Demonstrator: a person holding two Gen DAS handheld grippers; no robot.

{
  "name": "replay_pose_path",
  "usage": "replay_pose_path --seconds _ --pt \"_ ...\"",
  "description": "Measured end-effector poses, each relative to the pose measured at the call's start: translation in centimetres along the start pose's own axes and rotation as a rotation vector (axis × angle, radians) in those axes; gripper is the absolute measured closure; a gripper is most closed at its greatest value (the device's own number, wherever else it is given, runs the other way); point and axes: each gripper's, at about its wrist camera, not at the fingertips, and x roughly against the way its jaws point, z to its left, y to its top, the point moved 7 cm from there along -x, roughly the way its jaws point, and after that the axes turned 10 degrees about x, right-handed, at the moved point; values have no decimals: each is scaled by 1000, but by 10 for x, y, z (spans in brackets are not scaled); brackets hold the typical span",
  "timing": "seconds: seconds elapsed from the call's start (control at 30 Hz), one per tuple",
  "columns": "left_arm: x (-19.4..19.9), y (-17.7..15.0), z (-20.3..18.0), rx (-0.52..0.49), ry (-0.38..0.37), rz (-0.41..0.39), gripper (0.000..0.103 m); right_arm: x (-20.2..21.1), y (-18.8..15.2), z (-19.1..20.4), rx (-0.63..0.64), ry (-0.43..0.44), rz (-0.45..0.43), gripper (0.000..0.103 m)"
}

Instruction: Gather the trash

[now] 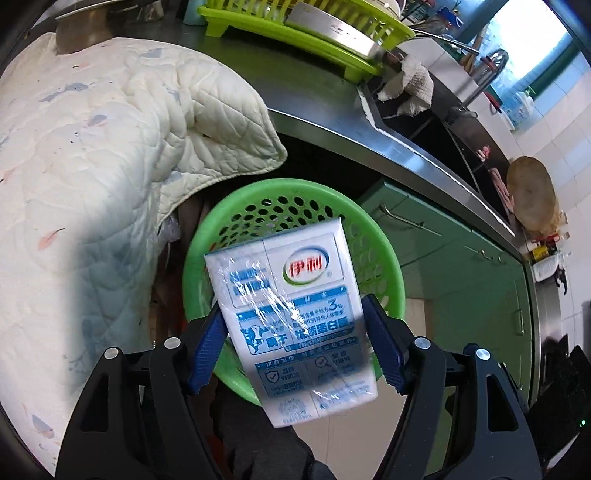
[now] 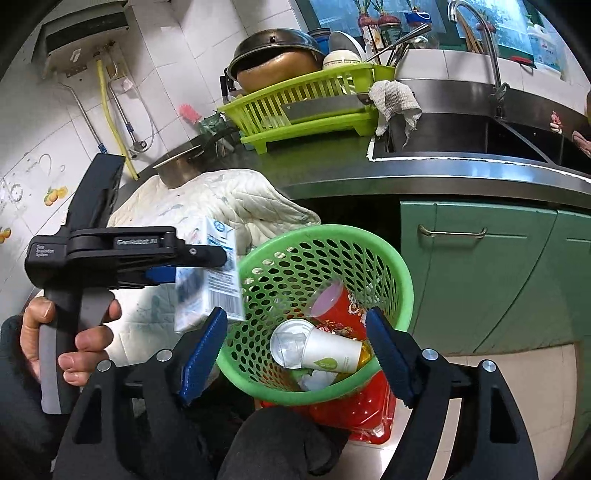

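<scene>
**Mia:** What do the left tongs (image 1: 293, 306) have?

**Ben:** A milk box (image 1: 288, 273). The 2 blue pads (image 1: 207, 343) press on its 2 long sides. The jaws stand wide because the box is wide.

**Mia:** And the right tongs (image 2: 297, 314)?

**Ben:** Open wide, with nothing in them. They hang near the front rim of the bin (image 2: 402, 280).

**Mia:** Where is the box?

**Ben:** In the air, at the left rim of the green bin, not yet right over the middle.

**Mia:** So what is the good way to drop it?

**Ben:** I think: bring it a bit more to the right, over the hole. Tip the far end down. Then let the pads go wide. Keep the right tongs out of the way.

**Mia:** What could go wrong?

**Ben:** The box might hit the rim and fall on the floor.

**Mia:** What does the box look like?

**Ben:** White and blue, with a red and green badge near the far end. It has shiny clear wrap on it, so it may slip.

**Mia:** What is in the bin?

**Ben:** 1 white cup (image 2: 325, 350) on its side and 1 red cup (image 2: 340, 302) behind it.

**Mia:** And farther off?

**Ben:** A soft white cloth (image 1: 110, 147) on the left, then the steel counter (image 1: 332, 122), and a green dish rack (image 1: 258, 22) at the far end.
</scene>
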Motion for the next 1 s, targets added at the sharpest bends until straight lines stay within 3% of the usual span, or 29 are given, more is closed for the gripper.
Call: replay_pose_path --seconds 0.13,0.4,0.6,1.0 --pt "1 -1 -7 -21 -14 -3 23 4 1 3 1 7 -8 28" --pt "18 -3 -5 -39 -16 -30 23 11 8 12 19 15 -30 25" --pt "52 2 4 -61 7 -112 23 13 13 21 43 12 -34 24" --pt "127 5 52 -54 100 -295 12 8 29 67 140 37 -44 19"
